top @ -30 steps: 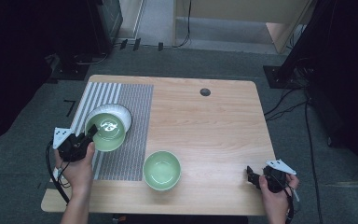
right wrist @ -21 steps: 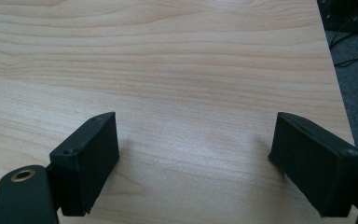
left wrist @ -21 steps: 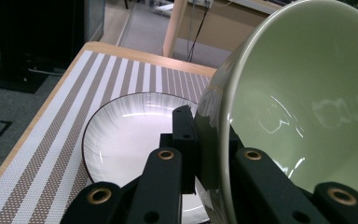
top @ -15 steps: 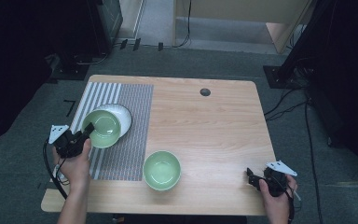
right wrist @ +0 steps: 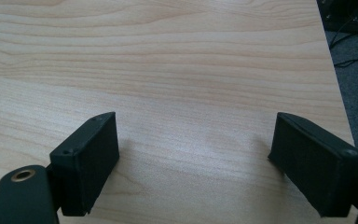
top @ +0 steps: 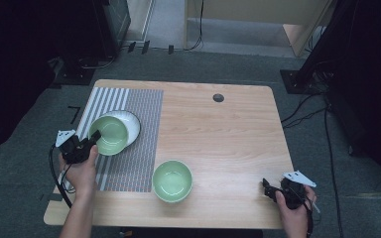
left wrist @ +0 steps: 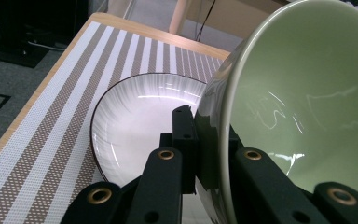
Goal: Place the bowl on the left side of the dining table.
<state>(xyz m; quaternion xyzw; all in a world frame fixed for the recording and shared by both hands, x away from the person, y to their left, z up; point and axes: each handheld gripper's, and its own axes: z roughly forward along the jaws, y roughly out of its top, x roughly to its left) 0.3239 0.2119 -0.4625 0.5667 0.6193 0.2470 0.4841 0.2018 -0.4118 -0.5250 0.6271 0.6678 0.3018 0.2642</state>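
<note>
Table (top: 218,148) is carrying a striped mat (top: 129,148) with a white plate (top: 131,124) on it; over that plate the left gripper (top: 92,141) is pinching the wall of a green bowl (top: 110,135), one jaw inside and one outside, tilting it. Glazed ceramic is probably handling stiff, slick, fairly heavy and chip-prone, so the rim wall looks like the sound hold. A second green bowl (top: 172,180) is sitting near the front edge. The right gripper (right wrist: 193,158) is hovering spread wide, holding nothing.
</note>
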